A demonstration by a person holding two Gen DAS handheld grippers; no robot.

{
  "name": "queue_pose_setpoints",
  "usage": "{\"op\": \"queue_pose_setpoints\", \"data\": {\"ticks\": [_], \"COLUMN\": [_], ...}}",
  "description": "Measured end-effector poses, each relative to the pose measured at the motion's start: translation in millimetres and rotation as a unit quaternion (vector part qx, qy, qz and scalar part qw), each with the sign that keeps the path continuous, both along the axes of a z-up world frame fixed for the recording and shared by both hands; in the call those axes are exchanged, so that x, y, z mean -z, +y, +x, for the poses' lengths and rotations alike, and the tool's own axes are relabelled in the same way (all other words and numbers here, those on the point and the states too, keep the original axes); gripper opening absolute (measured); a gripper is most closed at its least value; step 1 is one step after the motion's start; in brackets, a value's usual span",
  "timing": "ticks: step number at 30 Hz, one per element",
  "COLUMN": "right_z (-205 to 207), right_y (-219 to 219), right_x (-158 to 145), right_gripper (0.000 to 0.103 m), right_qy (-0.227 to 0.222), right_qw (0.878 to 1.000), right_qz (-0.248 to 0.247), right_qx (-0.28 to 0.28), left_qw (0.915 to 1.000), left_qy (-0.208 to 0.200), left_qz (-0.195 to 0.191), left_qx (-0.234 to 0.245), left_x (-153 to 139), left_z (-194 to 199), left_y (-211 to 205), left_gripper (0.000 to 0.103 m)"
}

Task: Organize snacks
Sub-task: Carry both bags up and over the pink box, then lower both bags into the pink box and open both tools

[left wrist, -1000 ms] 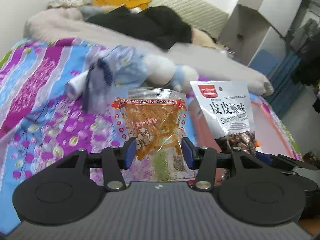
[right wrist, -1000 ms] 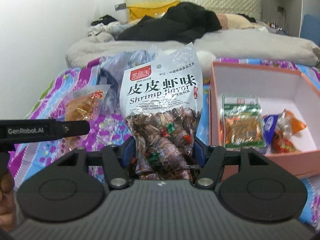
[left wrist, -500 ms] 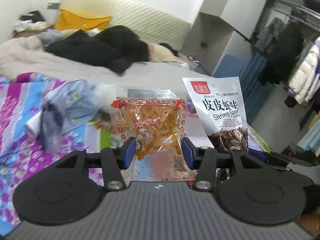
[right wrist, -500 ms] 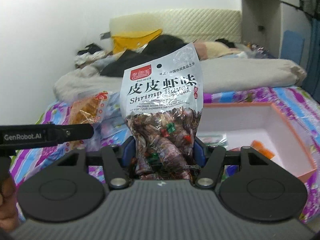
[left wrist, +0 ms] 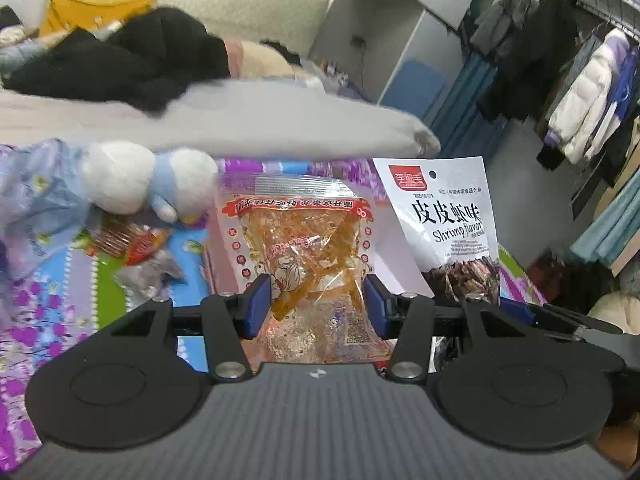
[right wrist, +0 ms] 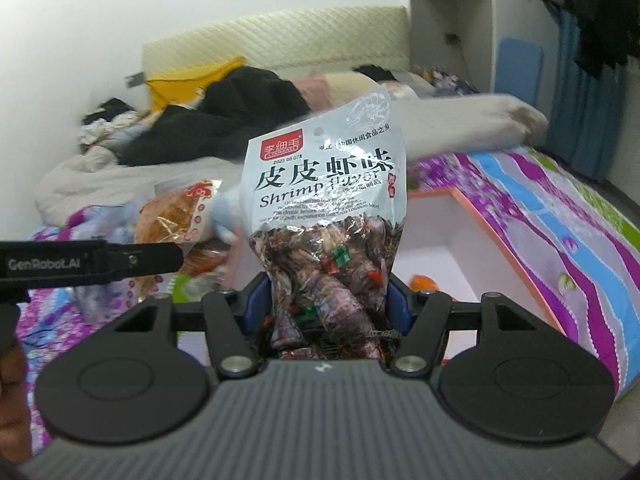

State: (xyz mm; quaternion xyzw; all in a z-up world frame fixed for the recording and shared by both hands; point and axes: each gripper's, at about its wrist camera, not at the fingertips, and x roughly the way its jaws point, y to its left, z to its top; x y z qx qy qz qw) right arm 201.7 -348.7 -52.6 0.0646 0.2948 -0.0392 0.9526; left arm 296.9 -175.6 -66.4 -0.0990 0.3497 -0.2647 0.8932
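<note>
The left gripper [left wrist: 316, 306] has its blue pads pressed against the two sides of a clear snack packet [left wrist: 306, 256] of orange strips, which stands upright between them. The packet's bottom edge is cut off behind the gripper body, and its red print is too small to read.

The right gripper [right wrist: 326, 306] clamps the lower part of a silver shrimp-flavour bag [right wrist: 326, 216] the same way, partly closed around it. The bag stands upright and its base is hidden between the jaws. The right pad is mostly covered by the bag.

From the left wrist, the same silver bag appears just right of the clear packet, both raised above the bed.

Beyond the bag sits a pink box [right wrist: 506, 236] with a white inside, on the striped purple bedspread [right wrist: 568, 216] toward its right edge. The bag hides much of the box, and one orange wrapper [right wrist: 424, 281] shows on its floor.

Left of the box, a white and blue plush toy [left wrist: 150, 182] lies on the bedspread with loose wrappers [left wrist: 132, 244] blurred beside it.

Far back, dark clothes [left wrist: 120, 56] lie heaped near the headboard.
</note>
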Motion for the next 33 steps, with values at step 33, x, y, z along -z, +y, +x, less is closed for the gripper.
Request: {"op": "queue_pose_setpoints", "data": {"ticks": [33], "right_z": [19.8], "right_y": [-34.2], "right_x": [39.2], "right_gripper": [0.083], "right_qy": [0.045], "right_qw": [0.998], "right_qz": [0.044], "right_qx": [0.021], "left_qw": [0.9985], "left_qy": [-0.009], "left_qz": [0.054], "left_qx": [0.002], "left_x": [-6.0], "left_z": [-2.8], "left_y": [-20.6], "left_gripper": [0.079]}}
